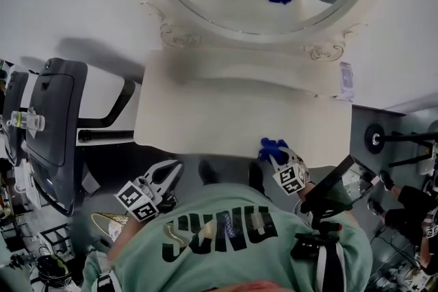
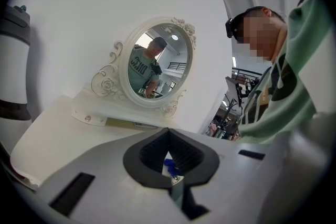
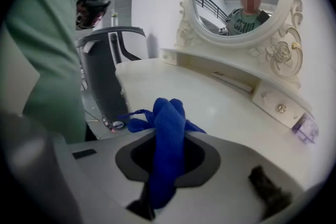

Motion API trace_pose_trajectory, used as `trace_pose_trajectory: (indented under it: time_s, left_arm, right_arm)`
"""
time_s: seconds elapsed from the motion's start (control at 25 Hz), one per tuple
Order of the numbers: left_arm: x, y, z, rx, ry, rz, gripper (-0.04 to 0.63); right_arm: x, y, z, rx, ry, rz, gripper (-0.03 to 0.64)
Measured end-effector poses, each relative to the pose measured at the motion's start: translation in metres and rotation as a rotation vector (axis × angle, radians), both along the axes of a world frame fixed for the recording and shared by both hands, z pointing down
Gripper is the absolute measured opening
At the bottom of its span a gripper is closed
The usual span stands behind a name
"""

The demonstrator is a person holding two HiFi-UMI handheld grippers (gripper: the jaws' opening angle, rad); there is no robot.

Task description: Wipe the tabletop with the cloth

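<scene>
Right gripper view: the right gripper (image 3: pixel 167 157) has its jaws clamped on the blue cloth (image 3: pixel 169 134). The cloth bunches up past the tips, with a loose end trailing down behind them. Beyond lie the pale tabletop (image 3: pixel 210 107) and the oval mirror (image 3: pixel 239 0) on its carved frame. A treadmill (image 3: pixel 107 68) stands off the table's far end. Left gripper view: the left gripper (image 2: pixel 168 136) has its pads (image 2: pixel 152 152) drawn together at the tips, nothing between them, and it points toward the mirror. Head view: the right gripper sits over the tabletop's near edge, right of centre, with the cloth sticking out in front. Whether the cloth touches the surface cannot be told. The left gripper hangs off the table, just short of the near edge and well apart from the right one. A bottle (image 1: pixel 26 121) lies on the treadmill at far left. A person in a green shirt (image 1: pixel 226 239) holds both grippers.
</scene>
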State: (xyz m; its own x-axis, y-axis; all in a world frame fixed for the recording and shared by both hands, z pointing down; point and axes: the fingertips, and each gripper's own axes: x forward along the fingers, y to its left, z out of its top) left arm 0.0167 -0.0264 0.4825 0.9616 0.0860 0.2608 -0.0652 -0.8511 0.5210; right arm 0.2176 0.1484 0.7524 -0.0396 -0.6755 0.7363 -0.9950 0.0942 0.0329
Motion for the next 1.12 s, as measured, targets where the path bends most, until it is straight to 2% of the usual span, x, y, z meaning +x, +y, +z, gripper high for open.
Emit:
trace_pose_trajectory:
  time_s: [0.16,0.24,0.32,0.36,0.44,0.56,0.68,0.8,0.96,1.12]
  left_arm:
    - [0.012,0.008,0.000,0.002,0.002,0.027,-0.002]
    - [0.019,0.015,-0.003,0.007,0.004,0.039,-0.002]
    - [0.026,0.024,-0.006,0.015,0.006,0.048,-0.002]
    - [0.030,0.027,-0.008,0.019,0.007,0.051,-0.002]
    - [0.036,0.033,-0.010,0.025,0.006,0.047,-0.002]
    - [0.041,0.043,-0.012,0.017,0.002,0.021,-0.002]
    - [0.046,0.058,-0.011,0.021,-0.006,0.003,-0.002]
    - [0.050,0.070,-0.010,0.034,-0.013,-0.019,-0.002]
    - [0.058,0.079,-0.009,0.031,-0.018,-0.041,-0.002]
    - [0.077,0.085,-0.009,0.032,0.005,-0.048,-0.002]
  right_arm:
    - [-0.034,0.025,0.002,-0.005,-0.022,-0.071,0.067]
    - [-0.037,0.027,0.003,-0.008,-0.021,-0.102,0.067]
    - [-0.025,0.023,-0.001,0.012,-0.033,-0.087,0.067]
    - [-0.008,0.016,-0.005,0.039,-0.037,-0.045,0.067]
    - [0.053,-0.006,-0.014,0.104,-0.029,0.104,0.067]
    - [0.159,-0.046,-0.026,0.155,0.059,0.295,0.067]
    - [0.225,-0.066,-0.005,0.097,0.108,0.395,0.067]
    - [0.250,-0.074,0.005,0.065,0.108,0.469,0.067]
    - [0.239,-0.071,0.006,0.063,0.113,0.421,0.067]
    - [0.177,-0.042,0.004,0.053,0.090,0.190,0.067]
